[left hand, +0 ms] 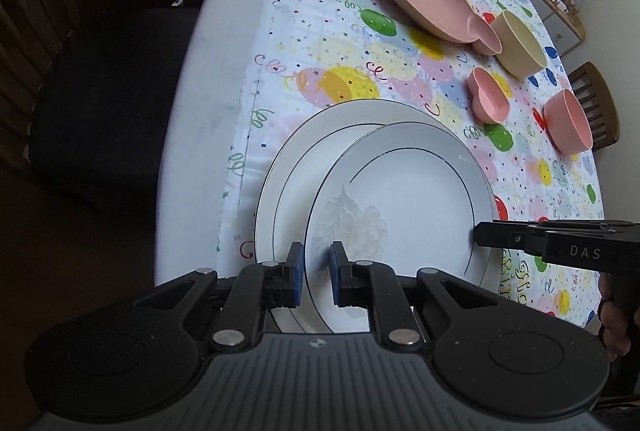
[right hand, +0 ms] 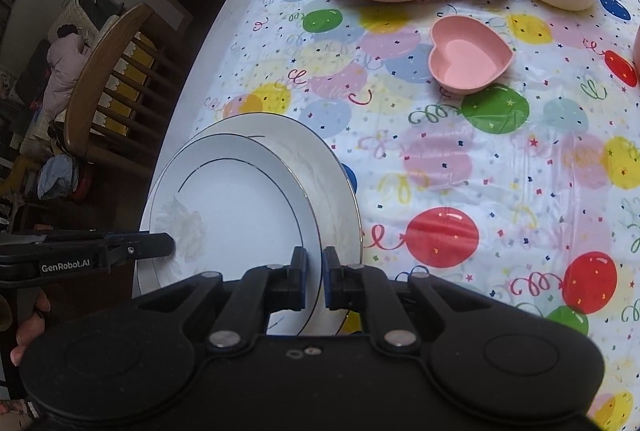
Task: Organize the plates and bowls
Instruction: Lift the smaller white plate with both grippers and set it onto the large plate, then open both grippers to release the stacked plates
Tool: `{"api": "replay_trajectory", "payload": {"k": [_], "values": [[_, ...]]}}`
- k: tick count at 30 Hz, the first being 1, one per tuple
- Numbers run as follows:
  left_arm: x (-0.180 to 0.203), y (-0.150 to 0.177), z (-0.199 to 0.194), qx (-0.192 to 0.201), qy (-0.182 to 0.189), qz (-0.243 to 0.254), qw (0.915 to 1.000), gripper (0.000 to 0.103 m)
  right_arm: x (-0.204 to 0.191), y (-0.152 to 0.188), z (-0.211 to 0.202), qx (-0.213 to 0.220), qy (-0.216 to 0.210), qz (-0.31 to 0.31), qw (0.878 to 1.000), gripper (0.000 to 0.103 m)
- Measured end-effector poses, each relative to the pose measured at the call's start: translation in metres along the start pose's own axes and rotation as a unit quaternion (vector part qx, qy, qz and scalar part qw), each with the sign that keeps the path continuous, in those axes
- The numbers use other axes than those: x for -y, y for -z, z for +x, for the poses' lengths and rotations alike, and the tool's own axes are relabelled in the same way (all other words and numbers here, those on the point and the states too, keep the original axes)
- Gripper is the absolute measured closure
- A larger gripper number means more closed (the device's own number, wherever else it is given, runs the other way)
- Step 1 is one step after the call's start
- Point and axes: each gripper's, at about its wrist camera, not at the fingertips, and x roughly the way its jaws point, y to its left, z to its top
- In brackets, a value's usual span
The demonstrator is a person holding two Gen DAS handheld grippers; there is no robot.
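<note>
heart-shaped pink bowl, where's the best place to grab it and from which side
Grip the rim of the heart-shaped pink bowl, one finger inside and one outside the wall, coming down from above. It sits upright and open with a thin raised rim. The straighter side nearest the white plates looks easiest, with bare tablecloth around it; the lobes' curve might let it slip.

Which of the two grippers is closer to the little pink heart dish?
Right. The right gripper grips the upper white plate on the side facing the heart dish; the left gripper grips the opposite rim.
</note>
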Motion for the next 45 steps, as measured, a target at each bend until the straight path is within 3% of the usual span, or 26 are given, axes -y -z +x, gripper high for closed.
{"api": "replay_trajectory", "payload": {"k": [25,37,45], "values": [[-0.004,0.002,0.002,0.009,-0.009,-0.011,0.9999,0.09,0.005,-0.004,0.008,-0.01,0.003,0.009,1.0,0.096],[0.005,0.013,-0.007,0.023,-0.028,-0.008,0.9993,0.09,-0.002,0.003,-0.006,0.008,0.014,-0.009,1.0,0.083],[0.027,0.022,-0.033,0.061,-0.035,0.021,0.9973,0.09,-0.013,0.014,-0.033,0.045,0.018,-0.036,0.998,0.069]]}}
